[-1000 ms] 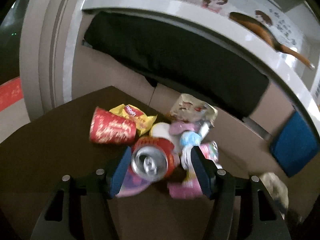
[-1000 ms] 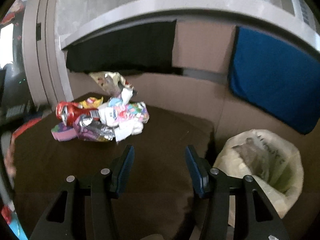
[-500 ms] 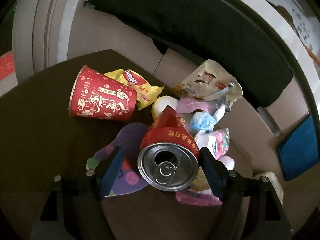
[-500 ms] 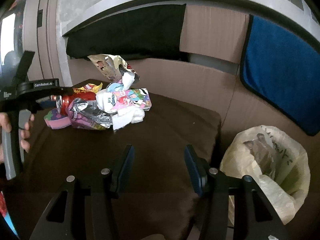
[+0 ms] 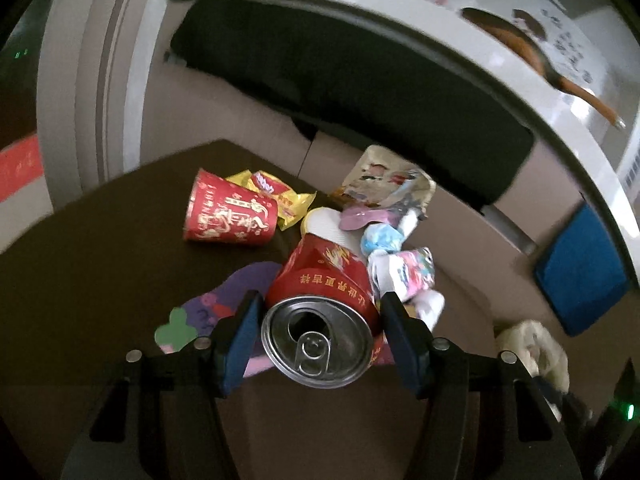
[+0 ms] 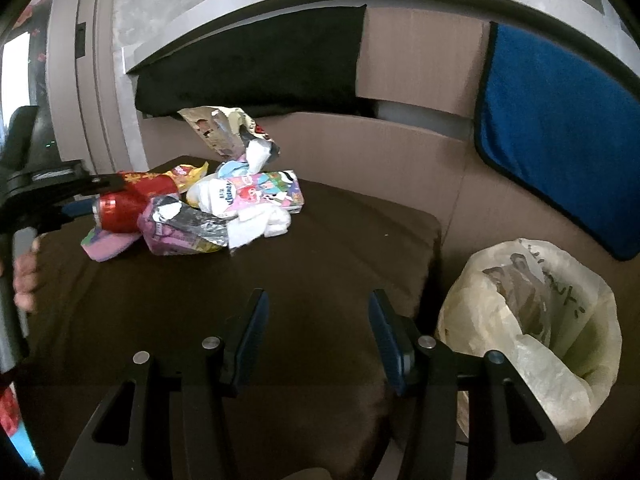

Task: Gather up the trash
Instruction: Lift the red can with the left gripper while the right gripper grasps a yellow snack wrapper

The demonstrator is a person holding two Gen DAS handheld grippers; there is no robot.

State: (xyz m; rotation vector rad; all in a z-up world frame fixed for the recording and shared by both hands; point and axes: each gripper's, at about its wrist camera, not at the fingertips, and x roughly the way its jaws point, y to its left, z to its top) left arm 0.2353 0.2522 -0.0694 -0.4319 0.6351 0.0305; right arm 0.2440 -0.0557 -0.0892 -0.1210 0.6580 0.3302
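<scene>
The red can [image 5: 326,304] is found between the blue pads of the left gripper [image 5: 320,332], whose jaws have just been closing; the can's lid end is gripped. Since half a second earlier it is drawn back from the trash pile [image 6: 224,204]. The right gripper [image 6: 316,320] is held wide and empty above the brown cushion [image 6: 340,248], beside the bag-lined bin [image 6: 560,300].

Dim, soft-focus views – fisheye bending at dark edges, daylight glare upper right.

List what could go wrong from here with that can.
1. The left gripper, whose jaws have just been closing, spans the dented red can; it may slip on the crushed side.
2. Wrappers lie against the can and could drag off the cushion.
3. The trash bag sits across the cushion, a long carry.
</scene>
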